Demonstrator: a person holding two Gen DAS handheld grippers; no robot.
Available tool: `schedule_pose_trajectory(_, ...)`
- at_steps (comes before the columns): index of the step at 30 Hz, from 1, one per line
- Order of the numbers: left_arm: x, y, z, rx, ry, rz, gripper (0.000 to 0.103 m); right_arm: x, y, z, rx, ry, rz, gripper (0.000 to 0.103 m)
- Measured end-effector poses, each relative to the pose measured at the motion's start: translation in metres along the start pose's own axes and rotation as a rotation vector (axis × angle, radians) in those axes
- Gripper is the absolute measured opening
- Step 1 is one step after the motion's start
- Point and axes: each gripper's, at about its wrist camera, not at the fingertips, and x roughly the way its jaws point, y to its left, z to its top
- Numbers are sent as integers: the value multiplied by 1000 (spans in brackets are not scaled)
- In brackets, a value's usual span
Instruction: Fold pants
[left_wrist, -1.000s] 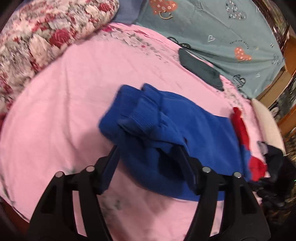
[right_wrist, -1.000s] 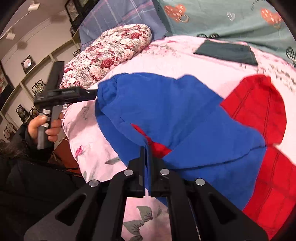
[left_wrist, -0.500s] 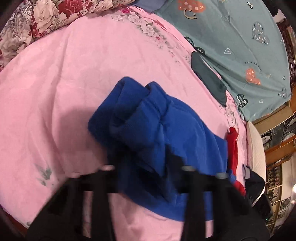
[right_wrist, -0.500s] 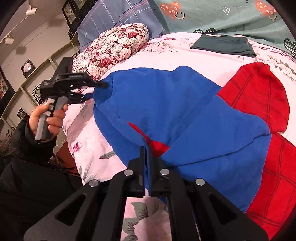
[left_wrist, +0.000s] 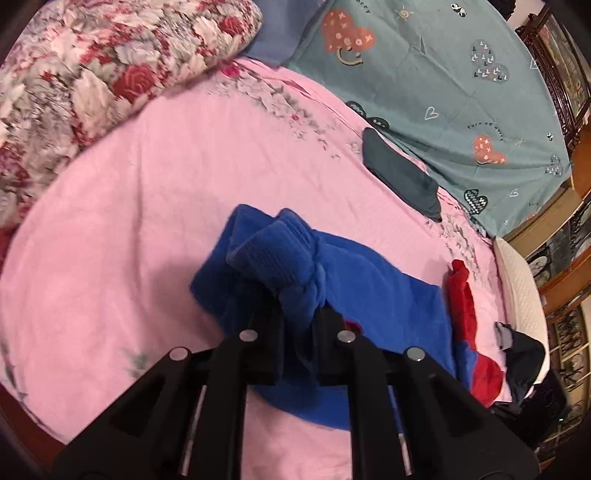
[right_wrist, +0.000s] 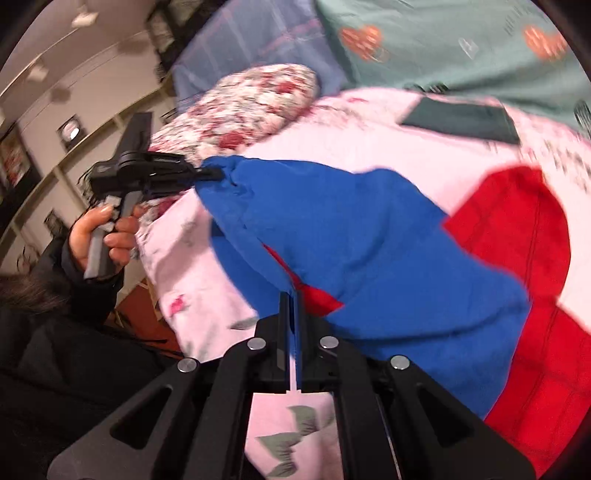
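Observation:
Blue pants (left_wrist: 369, 280) with red panels (right_wrist: 517, 229) lie on the pink bed sheet (left_wrist: 166, 184). My left gripper (left_wrist: 297, 306) has its jaws closing tight on the bunched ribbed cuffs (left_wrist: 273, 251), and the pads press the cloth. In the right wrist view the left gripper (right_wrist: 214, 172), held by a hand (right_wrist: 99, 236), pinches the far blue corner and lifts it off the sheet. My right gripper (right_wrist: 291, 299) is shut on a thin blue edge of the pants (right_wrist: 369, 229), near a red patch.
A floral pillow (left_wrist: 92, 74) lies at the back left. A dark folded garment (left_wrist: 399, 173) rests by a teal heart-print blanket (left_wrist: 443, 74). Dark clothes (left_wrist: 524, 354) and a white pillow (left_wrist: 517, 280) sit at the right edge. The bed's near edge runs just below both grippers.
My left gripper's jaws went from wide open around the cuffs to shut on them, and rose a little with the cloth. The right gripper stayed shut on the edge.

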Motion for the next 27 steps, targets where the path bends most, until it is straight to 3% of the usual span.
schedule_pose_trajectory(5, 39, 30, -24, -27, 145, 81, 16, 40, -4, -16, 17, 178, -35, 6)
schedule_pose_trajectory(6, 36, 26, -27, 9, 126, 97, 20, 39, -5, -17, 28, 165, -24, 10)
schedule_pose_trajectory(7, 32, 21, -28, 40, 125, 121, 34, 34, -5, -16, 29, 163, -23, 16)
schedule_pose_trajectory(8, 27, 18, -28, 57, 130, 148, 81, 29, -3, -13, 20, 159, -36, 18)
schedule_pose_trajectory(9, 13, 14, -28, 69, 94, 167, 89, 20, -2, -10, 8, 142, -46, 23)
schedule_pose_trajectory(10, -5, 7, -28, 106, 24, 182, 89, 7, -4, -3, -5, 111, -77, 40)
schedule_pose_trajectory(12, -36, -14, -30, 212, -82, 227, 89, -19, -13, 13, -12, 41, -187, 60)
schedule_pose_trajectory(14, -57, -42, -35, 313, -151, 189, 89, -42, -38, 39, 46, -23, -333, 69)
schedule_pose_trajectory(17, -42, -99, -53, 462, -72, -13, 90, -44, -89, 83, 171, -15, -492, 78)
schedule_pose_trajectory(18, -33, -113, -61, 497, -48, -48, 90, -35, -102, 96, 195, 9, -520, 79)
schedule_pose_trajectory(20, 0, -148, -82, 591, 37, -141, 90, -8, -131, 117, 250, 57, -538, 79)
schedule_pose_trajectory(24, 57, -186, -122, 718, 187, -199, 89, 48, -181, 124, 386, 172, -625, 78)
schedule_pose_trajectory(25, 67, -190, -128, 731, 217, -205, 89, 56, -185, 122, 371, 202, -650, 68)
schedule_pose_trajectory(26, 75, -194, -134, 741, 244, -209, 88, 69, -187, 118, 326, 248, -678, 47)
schedule_pose_trajectory(27, 83, -195, -139, 750, 274, -208, 87, 74, -192, 115, 317, 279, -664, 3)
